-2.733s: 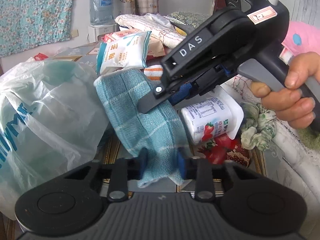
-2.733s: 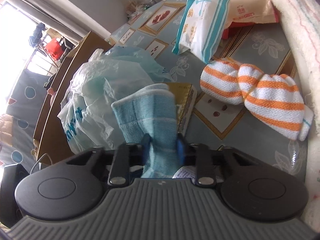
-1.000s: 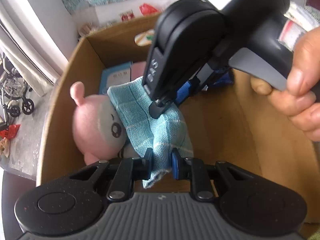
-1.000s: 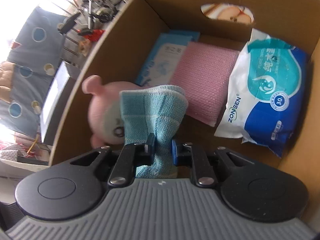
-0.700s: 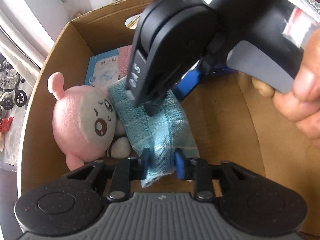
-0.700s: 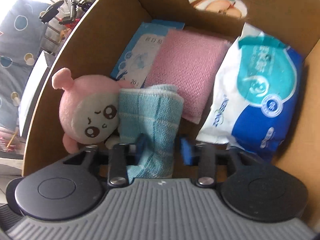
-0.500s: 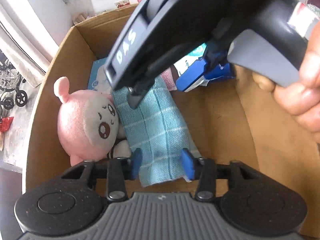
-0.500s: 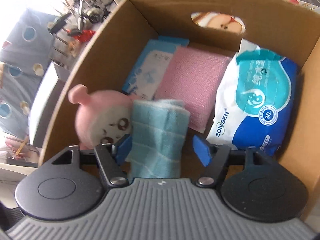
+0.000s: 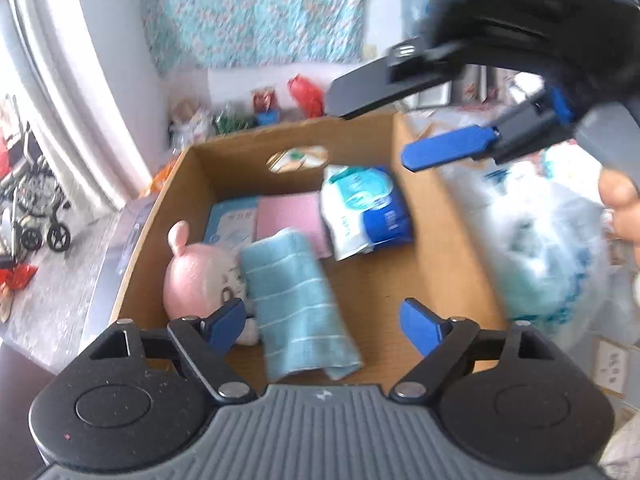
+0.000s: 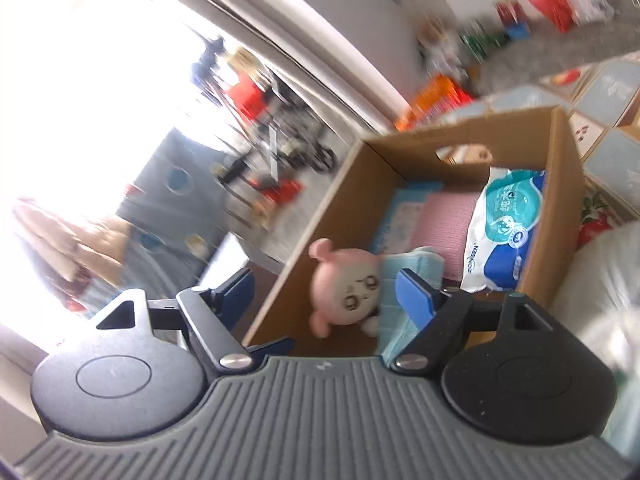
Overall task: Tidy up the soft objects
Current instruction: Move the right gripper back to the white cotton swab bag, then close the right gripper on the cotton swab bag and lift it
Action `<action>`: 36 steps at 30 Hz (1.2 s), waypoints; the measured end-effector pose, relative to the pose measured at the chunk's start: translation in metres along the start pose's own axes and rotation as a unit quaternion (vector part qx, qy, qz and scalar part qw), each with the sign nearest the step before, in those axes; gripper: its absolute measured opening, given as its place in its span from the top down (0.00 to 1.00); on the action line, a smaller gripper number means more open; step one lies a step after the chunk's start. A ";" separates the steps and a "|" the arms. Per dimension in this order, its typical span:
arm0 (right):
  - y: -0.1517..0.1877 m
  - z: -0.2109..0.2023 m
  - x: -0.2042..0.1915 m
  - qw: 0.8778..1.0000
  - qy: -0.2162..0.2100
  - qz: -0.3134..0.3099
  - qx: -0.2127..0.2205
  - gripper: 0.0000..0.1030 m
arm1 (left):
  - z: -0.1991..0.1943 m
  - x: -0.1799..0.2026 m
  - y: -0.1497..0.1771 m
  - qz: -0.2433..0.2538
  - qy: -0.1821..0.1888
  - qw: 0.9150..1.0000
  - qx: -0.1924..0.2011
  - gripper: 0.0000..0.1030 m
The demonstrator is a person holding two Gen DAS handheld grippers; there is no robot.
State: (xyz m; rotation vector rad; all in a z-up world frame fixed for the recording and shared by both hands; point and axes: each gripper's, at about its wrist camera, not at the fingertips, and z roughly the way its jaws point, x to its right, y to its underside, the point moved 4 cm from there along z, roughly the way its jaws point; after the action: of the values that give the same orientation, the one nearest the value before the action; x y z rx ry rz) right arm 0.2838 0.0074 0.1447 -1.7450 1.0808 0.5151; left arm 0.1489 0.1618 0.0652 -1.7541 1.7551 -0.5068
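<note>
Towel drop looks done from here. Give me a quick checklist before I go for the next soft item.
1. Blue towel inside the cardboard box, lying beside the pink plush: ok.
2. Left hand-held gripper jaws have just been opening, nothing pressed between them: ok.
3. Right hand-held gripper jaws have just been opening, towel not in them: ok.
4. Both grippers above the box, no cloth snagged on the pads: ok.
5. Bare box floor to the right of the towel for more items: ok.
6. Next soft item located: cannot tell, the table side is blurred; only a plastic bag is recognisable.
</note>
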 end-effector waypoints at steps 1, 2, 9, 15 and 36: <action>0.005 -0.016 -0.002 1.000 -0.005 -0.005 0.008 0.21 | -0.007 0.009 0.000 0.008 0.003 1.000 0.009 0.15; 0.010 -0.030 -0.002 1.000 -0.004 -0.010 0.014 0.21 | -0.015 0.019 -0.002 0.018 0.005 1.000 0.018 0.15; 0.012 -0.140 0.019 0.995 0.060 -0.042 0.061 0.21 | -0.053 0.088 -0.021 0.052 0.056 0.994 0.078 0.14; -0.011 -0.237 0.075 0.978 0.179 -0.054 0.097 0.19 | -0.054 0.159 -0.055 0.038 0.164 0.979 0.114 0.15; -0.072 -0.217 0.312 0.958 0.285 0.023 0.030 0.51 | 0.157 0.298 -0.106 -0.138 0.274 0.950 -0.065 0.25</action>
State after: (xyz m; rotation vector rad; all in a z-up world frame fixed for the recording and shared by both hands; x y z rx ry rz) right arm 0.4768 -0.3120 0.0433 -1.8665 1.5183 -0.0081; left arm 0.3466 -0.1162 -0.0262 -2.1089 1.9395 -1.1091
